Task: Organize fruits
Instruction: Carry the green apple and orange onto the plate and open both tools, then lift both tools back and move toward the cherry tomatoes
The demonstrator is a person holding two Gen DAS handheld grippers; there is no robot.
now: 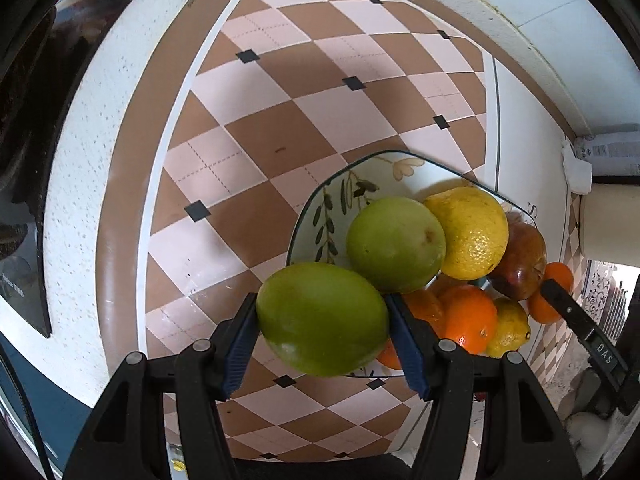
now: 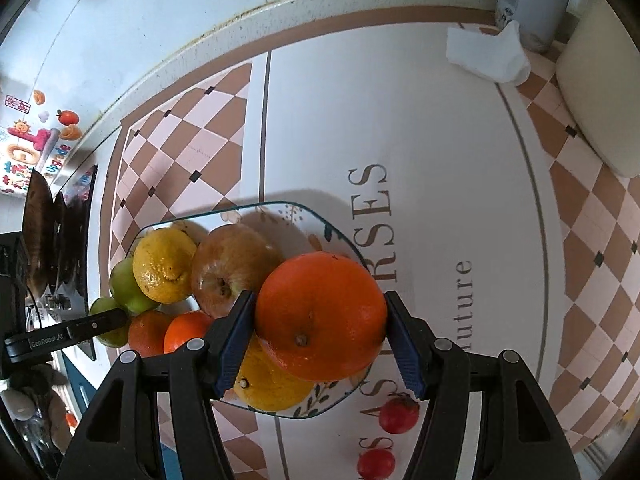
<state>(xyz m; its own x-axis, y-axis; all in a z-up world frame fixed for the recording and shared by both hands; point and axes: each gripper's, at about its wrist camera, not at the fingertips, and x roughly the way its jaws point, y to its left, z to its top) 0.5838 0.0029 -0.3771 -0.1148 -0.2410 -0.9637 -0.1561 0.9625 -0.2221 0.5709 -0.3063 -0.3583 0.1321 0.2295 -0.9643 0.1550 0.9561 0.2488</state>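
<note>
My left gripper [image 1: 322, 338] is shut on a green fruit [image 1: 322, 318], held above the near-left edge of a patterned plate [image 1: 376, 172]. On the plate lie another green fruit [image 1: 396, 244], a yellow lemon [image 1: 468, 232], a reddish apple [image 1: 520, 256], oranges [image 1: 468, 316] and a small lemon [image 1: 510, 326]. My right gripper [image 2: 320, 338] is shut on a large orange [image 2: 320, 314], over the right part of the same plate [image 2: 316, 216]. Below it lie a lemon [image 2: 166, 264], an apple [image 2: 228, 268], green fruits [image 2: 128, 286], oranges [image 2: 184, 330] and a yellow fruit [image 2: 272, 388].
The plate stands on a checkered brown and pink tablecloth [image 1: 260, 120] with a white lettered panel [image 2: 420, 160]. Two small red fruits [image 2: 398, 414] lie near the plate. A crumpled tissue [image 2: 488, 54], a cream container [image 2: 600, 100] and a dark pan [image 2: 38, 236] stand around the edges.
</note>
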